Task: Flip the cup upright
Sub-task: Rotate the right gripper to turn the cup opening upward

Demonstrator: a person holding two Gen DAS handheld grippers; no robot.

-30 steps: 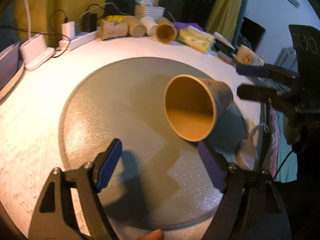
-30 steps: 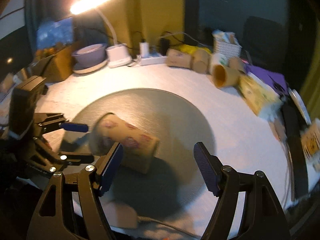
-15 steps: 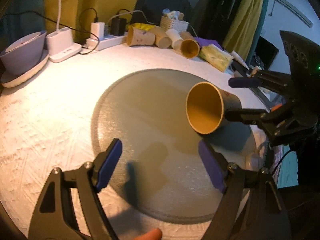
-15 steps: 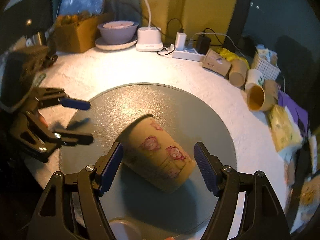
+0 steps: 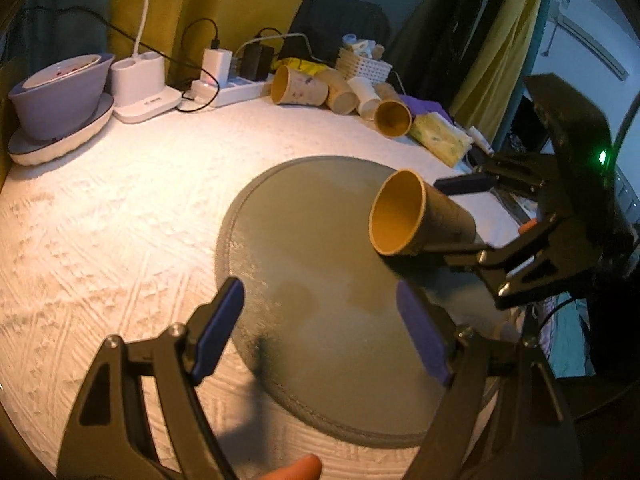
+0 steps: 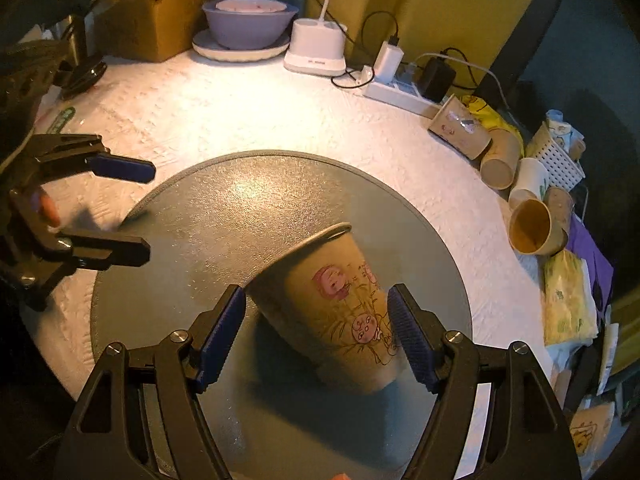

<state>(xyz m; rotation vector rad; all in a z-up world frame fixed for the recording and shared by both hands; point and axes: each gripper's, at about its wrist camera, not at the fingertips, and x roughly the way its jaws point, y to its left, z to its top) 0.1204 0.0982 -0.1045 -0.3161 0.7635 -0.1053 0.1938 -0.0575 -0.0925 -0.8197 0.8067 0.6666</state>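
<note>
Two tongs are mine: my right gripper (image 6: 316, 336) is clenched on the cup (image 6: 340, 312), tilted above the grey mat (image 6: 200, 220), mouth towards eleven o'clock. My left gripper (image 5: 320, 328) hangs released, holding nothing. Mid-flip, I judge; next I must swing the mouth skyward and set the base down.

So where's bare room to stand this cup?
The grey round mat is bare ahead of the cup, toward the left gripper. White tablecloth before the bowl is open too. The far right edge is crowded: spare cups, basket.
</note>
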